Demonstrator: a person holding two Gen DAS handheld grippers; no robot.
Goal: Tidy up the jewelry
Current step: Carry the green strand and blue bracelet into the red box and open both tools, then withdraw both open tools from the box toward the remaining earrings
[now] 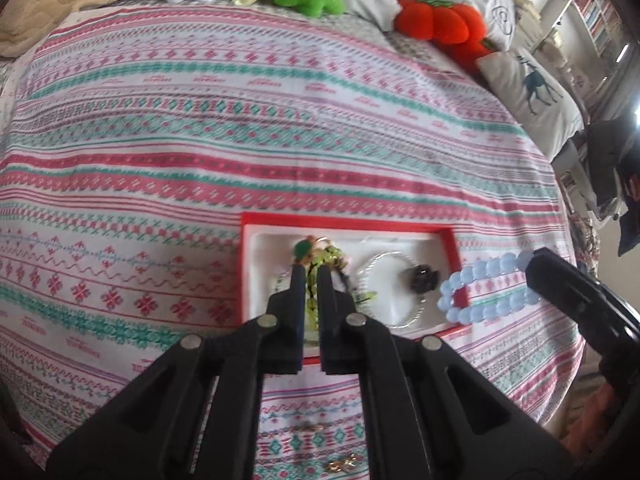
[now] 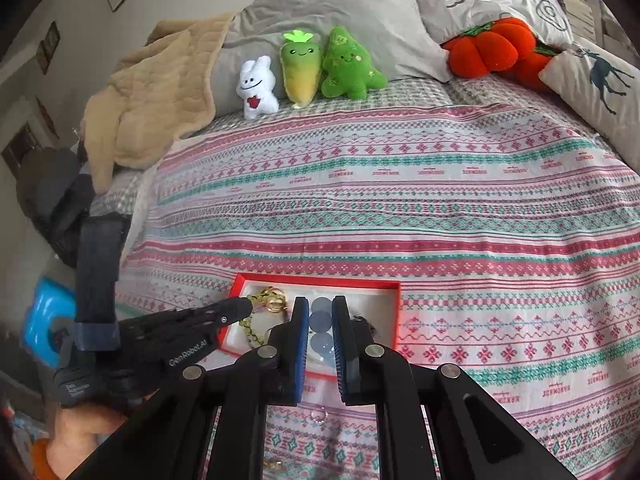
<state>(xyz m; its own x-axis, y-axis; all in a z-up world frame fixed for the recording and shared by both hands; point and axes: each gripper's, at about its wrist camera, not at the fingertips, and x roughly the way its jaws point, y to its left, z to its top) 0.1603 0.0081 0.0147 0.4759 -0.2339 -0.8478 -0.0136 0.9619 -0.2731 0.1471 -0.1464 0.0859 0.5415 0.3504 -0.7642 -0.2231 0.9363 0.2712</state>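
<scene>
Red-rimmed white tray point(image 1: 448, 236); pale blue beads point(image 1: 486, 268); green, seemingly gold-trimmed chain point(image 2: 256, 330); pink-teal patterned bedspread point(image 2: 400, 208).

1 red tray point(image 1: 248, 280), 2 bead bracelets point(image 1: 486, 290), 4 plush toys point(image 2: 300, 70), 3 pillows point(image 2: 596, 84).

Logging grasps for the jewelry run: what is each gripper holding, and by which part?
Left gripper pinches the green bead chain partway along its strand. Right gripper pinches the pale blue bead bracelet at one end of its loop.
</scene>
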